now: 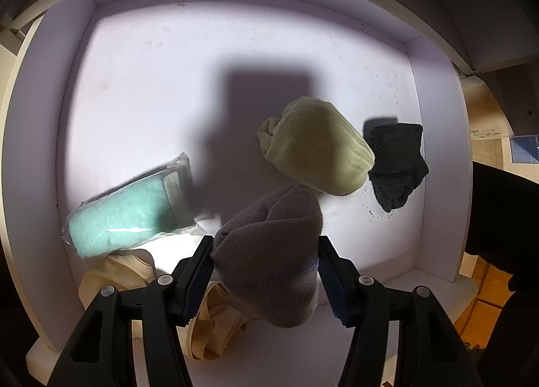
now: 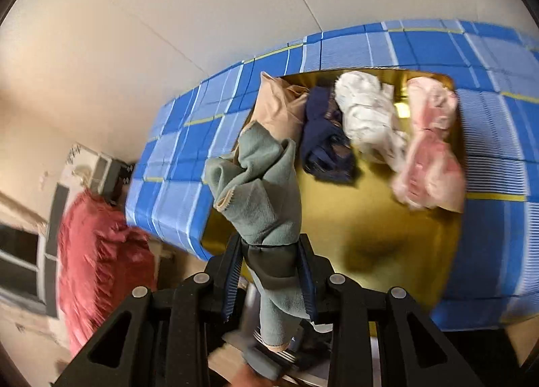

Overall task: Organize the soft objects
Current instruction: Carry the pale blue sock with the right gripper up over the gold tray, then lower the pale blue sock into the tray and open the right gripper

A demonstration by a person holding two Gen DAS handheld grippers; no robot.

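Grey sock roll (image 1: 269,252) clamped in left tool (image 1: 264,272), sage cloth (image 2: 266,205) pinched in right tool (image 2: 269,272)

A grey rolled sock bundle (image 1: 269,252) sits pinched at its middle, hanging over the white drawer (image 1: 84,84). On the drawer floor lie a pale green roll (image 1: 316,148), a black knit piece (image 1: 397,164) just beside it, a mint item in clear wrap (image 1: 128,215) and cream fabric (image 1: 114,276). A sage-green cloth (image 2: 262,191) is gripped upright above the yellow tray (image 2: 387,235), which holds beige (image 2: 276,107), navy (image 2: 323,137), white (image 2: 370,117) and pink (image 2: 431,151) garments.
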